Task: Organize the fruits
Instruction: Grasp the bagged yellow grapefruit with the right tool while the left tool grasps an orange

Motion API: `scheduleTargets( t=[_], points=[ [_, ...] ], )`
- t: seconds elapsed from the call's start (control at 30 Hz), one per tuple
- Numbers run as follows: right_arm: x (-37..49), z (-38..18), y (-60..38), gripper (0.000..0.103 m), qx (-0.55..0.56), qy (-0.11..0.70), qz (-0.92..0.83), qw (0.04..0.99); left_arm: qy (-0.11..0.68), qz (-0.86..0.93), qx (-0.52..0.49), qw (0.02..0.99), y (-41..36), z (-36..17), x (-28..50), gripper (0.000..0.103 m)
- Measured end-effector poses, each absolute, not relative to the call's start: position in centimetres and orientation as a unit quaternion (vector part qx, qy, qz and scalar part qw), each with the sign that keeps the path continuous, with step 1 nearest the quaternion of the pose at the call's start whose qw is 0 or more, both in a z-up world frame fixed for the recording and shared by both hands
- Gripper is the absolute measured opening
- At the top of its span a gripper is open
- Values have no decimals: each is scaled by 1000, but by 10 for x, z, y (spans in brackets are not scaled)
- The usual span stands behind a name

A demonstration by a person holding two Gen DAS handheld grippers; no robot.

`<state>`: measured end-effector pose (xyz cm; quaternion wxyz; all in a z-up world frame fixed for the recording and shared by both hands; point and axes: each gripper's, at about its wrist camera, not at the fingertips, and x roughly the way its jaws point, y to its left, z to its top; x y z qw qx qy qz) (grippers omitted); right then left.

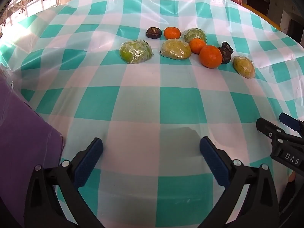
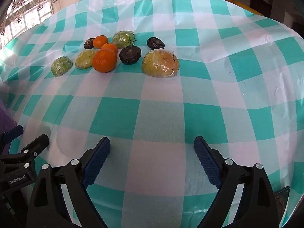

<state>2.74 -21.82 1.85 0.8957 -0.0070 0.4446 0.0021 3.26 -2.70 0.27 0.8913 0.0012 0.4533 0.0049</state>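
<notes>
Fruits lie loose mid-table, well ahead of both tongs. The left gripper and right gripper hang spread wide and empty over the checked cloth; beyond, oranges, wrapped green fruits and dark fruits cluster together.

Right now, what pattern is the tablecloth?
Teal-and-white checks on the tablecloth, under a glossy clear cover; clearest in the right wrist view.

The table has a teal and white checked plastic cloth. On it lie 4 wrapped green-yellow fruits, 3 oranges and 3 dark wrinkled fruits, close together.
</notes>
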Motion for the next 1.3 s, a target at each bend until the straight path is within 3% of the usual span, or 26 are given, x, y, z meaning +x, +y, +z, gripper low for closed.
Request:
scheduleTargets(
  t=[0.83, 1.03, 1.3],
  points=[
    [145, 19, -218, 86, -4, 444, 9, 896, 455, -25, 12, 890, -70, 5, 111, 101],
    [149, 18, -212, 68, -14, 439, 16, 898, 454, -42, 18, 890, -87, 4, 124, 101],
    [143, 16, -233, 62, 32, 437, 2, 899, 454, -46, 18, 890, -104, 5, 145, 101]
  ],
)
